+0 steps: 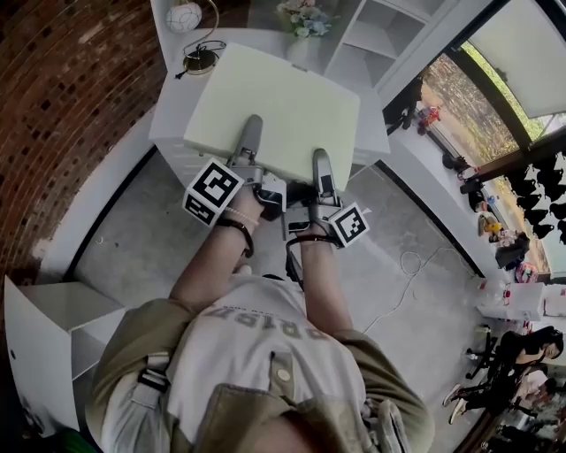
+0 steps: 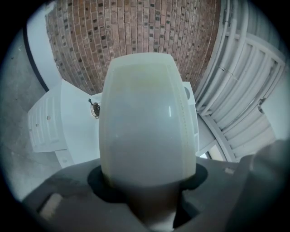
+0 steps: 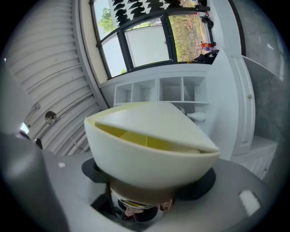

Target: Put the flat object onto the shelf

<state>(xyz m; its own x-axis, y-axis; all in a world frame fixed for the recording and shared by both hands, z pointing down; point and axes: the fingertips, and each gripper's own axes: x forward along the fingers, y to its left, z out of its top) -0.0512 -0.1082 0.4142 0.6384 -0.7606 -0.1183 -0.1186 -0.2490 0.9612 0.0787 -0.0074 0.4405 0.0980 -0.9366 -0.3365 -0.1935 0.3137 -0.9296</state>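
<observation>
The flat object is a large pale cream board, held level over a white cabinet. My left gripper is shut on the board's near edge at the left, its upper finger lying on top. The right gripper holds the same edge further right, its finger also on top of the board. In the left gripper view the board fills the middle and runs out from between the jaws. From the right gripper view I see the board edge-on and tilted, with a yellowish underside, seated between the jaws.
A white cubby shelf unit stands behind the cabinet, also seen as the shelf unit. A small dark round object and flowers sit at the cabinet's back. Brick wall at left. A white box and a cable lie on the floor.
</observation>
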